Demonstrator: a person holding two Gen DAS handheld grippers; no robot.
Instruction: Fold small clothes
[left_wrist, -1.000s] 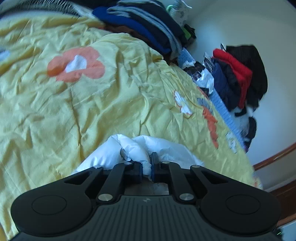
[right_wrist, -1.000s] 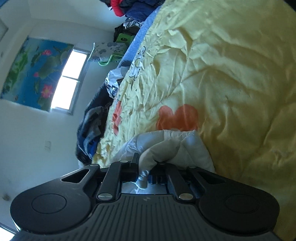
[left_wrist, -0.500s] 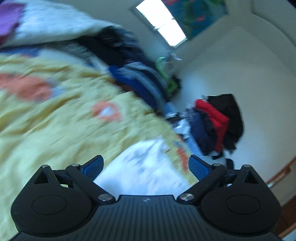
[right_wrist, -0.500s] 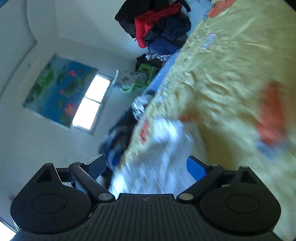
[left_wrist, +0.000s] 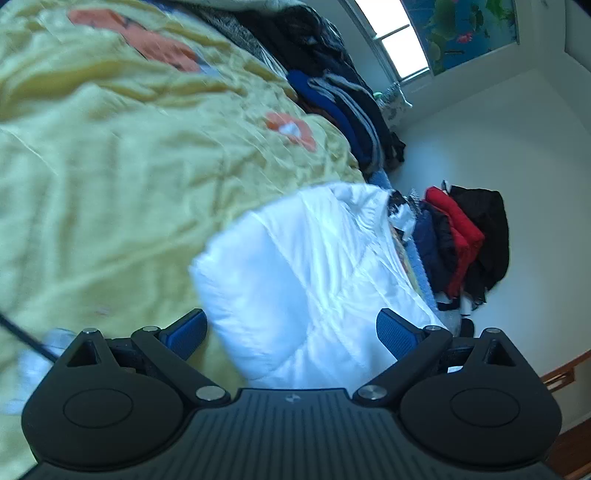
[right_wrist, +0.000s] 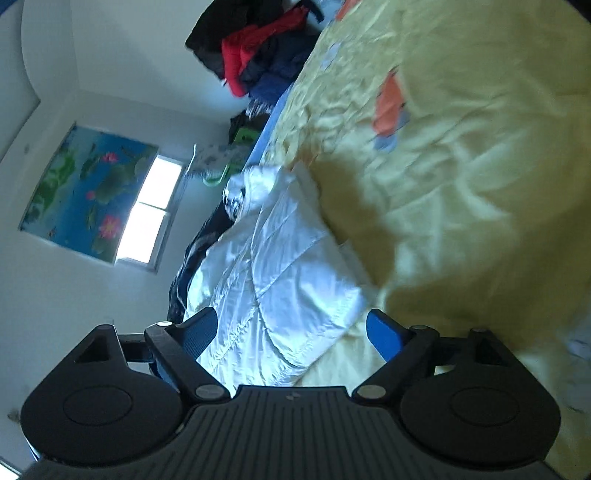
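Left gripper (left_wrist: 291, 332) wide open, nothing between the blue pads (left_wrist: 186, 332), hovering right over the near end of the white quilted garment (left_wrist: 314, 266). Right gripper (right_wrist: 291, 332) same deal, spread wide and empty, with the same white quilted garment (right_wrist: 273, 280) straight ahead, near hem just in front of its fingers. Garment lying flat-ish on the yellow bedspread (left_wrist: 110, 184), close to the bed's edge, long axis running away from both grippers toward a bunched-up far end. Neither arm clearly nearer, both basically on top of it. Looks slick and puffy, stitched into diamond panels, probably slippery and springy when folded. Bedspread crinkly cotton-ish with orange flower prints (left_wrist: 291, 129). Heap of red and dark jackets (left_wrist: 465, 240) against the wall beyond, stacked dark clothes (left_wrist: 343, 99) further up the bed
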